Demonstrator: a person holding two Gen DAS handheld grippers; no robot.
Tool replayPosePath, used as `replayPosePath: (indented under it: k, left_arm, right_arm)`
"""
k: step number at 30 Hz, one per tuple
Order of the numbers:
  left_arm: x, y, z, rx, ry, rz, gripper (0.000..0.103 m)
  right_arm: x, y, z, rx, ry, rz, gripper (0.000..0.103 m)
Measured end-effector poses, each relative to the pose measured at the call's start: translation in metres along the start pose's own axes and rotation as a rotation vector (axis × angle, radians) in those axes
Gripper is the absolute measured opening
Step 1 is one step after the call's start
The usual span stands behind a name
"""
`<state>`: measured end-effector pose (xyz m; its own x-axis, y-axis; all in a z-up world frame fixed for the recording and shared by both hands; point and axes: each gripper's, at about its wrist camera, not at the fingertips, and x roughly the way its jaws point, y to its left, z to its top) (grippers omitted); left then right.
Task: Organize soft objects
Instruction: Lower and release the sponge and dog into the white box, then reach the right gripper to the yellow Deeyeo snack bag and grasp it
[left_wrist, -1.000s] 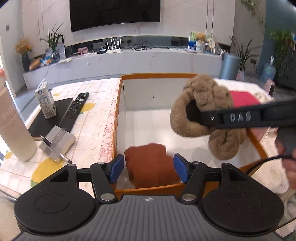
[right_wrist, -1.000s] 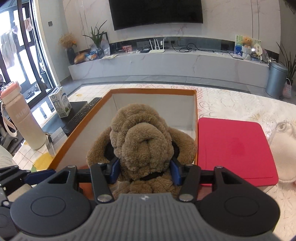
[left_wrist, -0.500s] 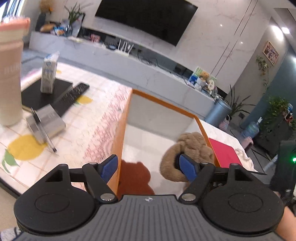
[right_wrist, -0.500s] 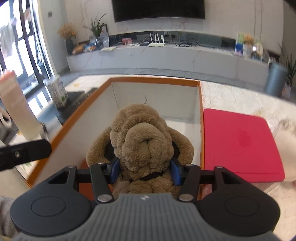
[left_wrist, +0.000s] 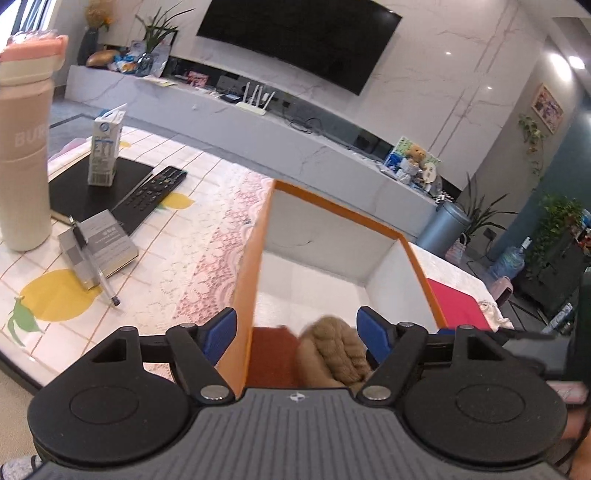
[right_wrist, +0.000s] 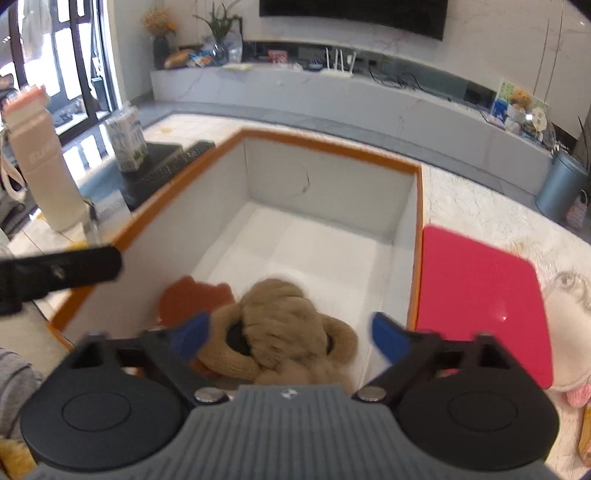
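A brown plush dog (right_wrist: 280, 332) lies in the near end of the orange-rimmed white box (right_wrist: 325, 147), beside a rust-red soft toy (right_wrist: 192, 299). My right gripper (right_wrist: 291, 336) is open above the dog, its blue pads apart on either side and not touching it. My left gripper (left_wrist: 297, 332) is open and empty, over the box's left wall (left_wrist: 251, 266). The dog (left_wrist: 334, 354) and the red toy (left_wrist: 271, 354) show low in the left wrist view. A white soft thing (right_wrist: 569, 314) lies on the table at the right.
A red lid (right_wrist: 476, 299) lies right of the box. Left of the box are a tall beige bottle (left_wrist: 24, 147), a milk carton (left_wrist: 105, 147), a remote (left_wrist: 147, 199), and a grey booklet with a pen (left_wrist: 96, 251). The table's front edge is close.
My right gripper has opened and let go of the plush dog, which now lies in the box. My left gripper has drawn back and to the left.
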<state>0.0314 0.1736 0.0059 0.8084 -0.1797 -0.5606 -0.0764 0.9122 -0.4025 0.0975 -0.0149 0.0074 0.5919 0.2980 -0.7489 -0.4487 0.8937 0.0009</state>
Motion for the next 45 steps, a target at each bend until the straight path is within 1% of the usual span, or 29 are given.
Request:
replayPosePath:
  k: [3,6,10,13,17,21,25,28,30,33,35,39,42,45]
  left_arm:
    - [-0.002,-0.003,-0.001,0.015,-0.012,-0.02,0.087]
    - [-0.003,-0.005,0.0,0.016,-0.016,-0.016,0.087]
    - [-0.003,-0.003,0.0,0.006,-0.015,-0.016,0.087]
    - [-0.002,-0.003,0.001,-0.005,-0.004,-0.016,0.087]
    - [-0.005,-0.01,0.004,0.001,-0.027,0.008,0.087]
    - [-0.008,-0.026,0.009,0.011,-0.038,0.038,0.087]
    - [-0.016,-0.05,0.016,0.045,-0.058,0.036,0.087]
    - [-0.019,-0.072,0.019,0.086,-0.069,0.036,0.087]
    - [-0.017,-0.086,0.02,0.114,-0.065,0.038,0.087]
    - [-0.007,-0.109,0.02,0.161,-0.031,0.061,0.087]
    - [-0.003,-0.126,0.018,0.194,-0.023,0.066,0.087]
    - [0.007,-0.163,0.015,0.25,0.003,0.035,0.087]
    - [0.02,-0.192,0.009,0.289,0.034,0.003,0.087]
    - [0.037,-0.221,0.002,0.336,0.064,-0.017,0.087]
  right_arm:
    - [-0.013,-0.005,0.005,0.002,-0.018,0.024,0.1]
    - [-0.024,-0.007,0.008,-0.006,-0.022,0.041,0.1]
    - [-0.04,-0.011,0.008,-0.015,-0.057,0.017,0.1]
    - [-0.055,-0.021,0.009,0.002,-0.092,0.011,0.1]
    - [-0.073,-0.035,0.011,0.035,-0.132,-0.011,0.1]
    - [-0.096,-0.057,0.014,0.095,-0.204,-0.027,0.1]
    - [-0.124,-0.085,0.016,0.096,-0.27,-0.084,0.1]
    - [-0.147,-0.11,0.013,0.088,-0.311,-0.144,0.1]
    - [-0.162,-0.13,0.008,0.092,-0.337,-0.195,0.1]
    - [-0.181,-0.164,-0.001,0.115,-0.362,-0.272,0.1]
    - [-0.189,-0.189,-0.009,0.143,-0.37,-0.319,0.1]
    - [-0.194,-0.242,-0.031,0.258,-0.359,-0.392,0.1]
    - [-0.178,-0.27,-0.053,0.319,-0.292,-0.467,0.1]
    - [-0.145,-0.289,-0.072,0.321,-0.187,-0.476,0.1]
